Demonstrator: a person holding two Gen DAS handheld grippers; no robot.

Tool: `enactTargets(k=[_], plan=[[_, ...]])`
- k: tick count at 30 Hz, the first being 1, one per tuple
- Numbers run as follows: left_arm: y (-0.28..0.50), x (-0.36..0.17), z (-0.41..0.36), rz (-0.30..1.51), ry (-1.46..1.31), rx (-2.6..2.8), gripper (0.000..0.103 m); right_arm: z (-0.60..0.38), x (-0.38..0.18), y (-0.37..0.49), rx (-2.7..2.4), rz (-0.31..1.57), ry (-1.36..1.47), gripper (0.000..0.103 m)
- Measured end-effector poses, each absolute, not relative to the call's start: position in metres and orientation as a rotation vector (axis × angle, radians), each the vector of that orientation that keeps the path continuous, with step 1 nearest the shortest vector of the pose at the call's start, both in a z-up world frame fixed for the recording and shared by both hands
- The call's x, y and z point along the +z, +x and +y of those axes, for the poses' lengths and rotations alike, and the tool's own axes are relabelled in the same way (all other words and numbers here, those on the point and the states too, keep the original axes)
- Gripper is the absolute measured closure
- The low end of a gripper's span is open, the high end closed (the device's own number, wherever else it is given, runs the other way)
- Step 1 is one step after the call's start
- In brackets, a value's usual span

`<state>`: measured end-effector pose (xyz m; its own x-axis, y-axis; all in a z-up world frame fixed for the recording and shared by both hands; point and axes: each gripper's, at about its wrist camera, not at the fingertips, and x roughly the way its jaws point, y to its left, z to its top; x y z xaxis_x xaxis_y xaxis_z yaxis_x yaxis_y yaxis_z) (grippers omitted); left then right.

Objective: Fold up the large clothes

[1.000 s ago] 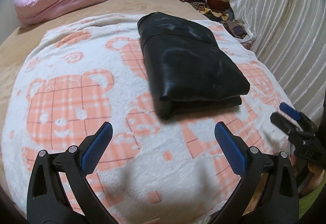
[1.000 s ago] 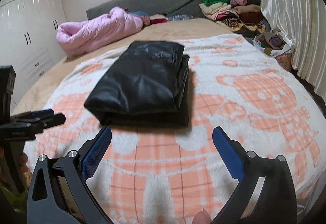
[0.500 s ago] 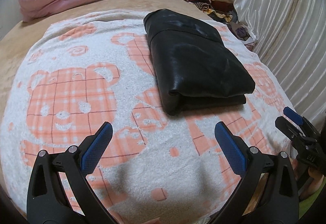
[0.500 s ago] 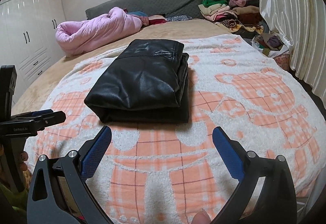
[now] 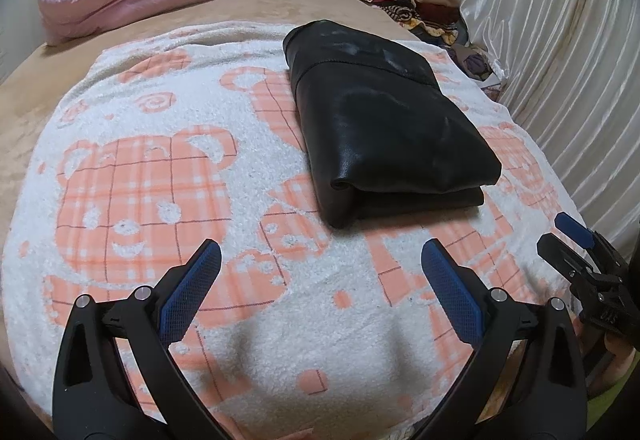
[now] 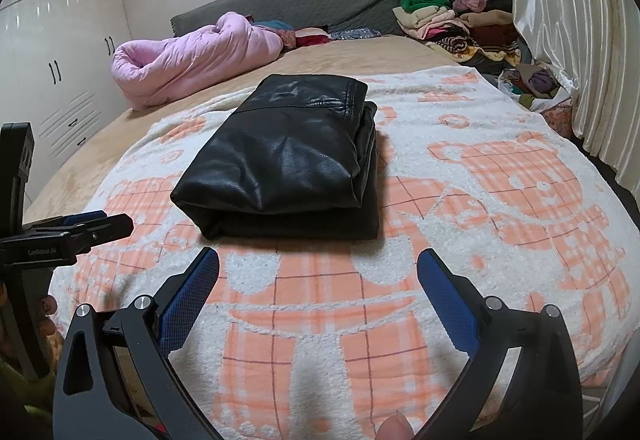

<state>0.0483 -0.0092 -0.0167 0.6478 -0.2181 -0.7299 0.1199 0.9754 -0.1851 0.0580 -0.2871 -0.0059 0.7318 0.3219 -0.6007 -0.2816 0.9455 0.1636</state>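
Note:
A black leather garment (image 5: 384,128) lies folded into a thick rectangle on the white and orange bear-print blanket (image 5: 160,168). In the right wrist view the same folded garment (image 6: 288,164) sits straight ahead of the fingers. My left gripper (image 5: 320,264) hovers open above the blanket, short of the garment's near edge, holding nothing. My right gripper (image 6: 318,272) is open too, empty, just in front of the folded edge. Each gripper shows at the side of the other's view, the right gripper (image 5: 576,240) and the left gripper (image 6: 96,222).
A rolled pink quilt (image 5: 128,0) lies at the head of the bed by a grey headboard cushion (image 6: 296,0). Stacked clothes (image 6: 452,20) pile up at the far right corner. A white curtain (image 5: 560,40) hangs along the right side, white wardrobes (image 6: 60,60) stand left.
Both grippers have drawn back and lifted a little from the folded garment, staying open. The garment has not moved.

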Motion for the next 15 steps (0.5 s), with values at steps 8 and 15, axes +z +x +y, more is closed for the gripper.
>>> enactTargets(k=[8, 15], plan=[[0.0477, -0.0164, -0.0092, 0.843, -0.122, -0.193, 0.009, -0.2872, -0.0061, 0.0582, 0.334, 0.672, 0.063, 0.004], [0.0469, -0.0152, -0.0104, 0.839, -0.119, -0.196, 0.009, -0.2872, -0.0052, 0.0564, 0.334, 0.666, 0.065, 0.004]])
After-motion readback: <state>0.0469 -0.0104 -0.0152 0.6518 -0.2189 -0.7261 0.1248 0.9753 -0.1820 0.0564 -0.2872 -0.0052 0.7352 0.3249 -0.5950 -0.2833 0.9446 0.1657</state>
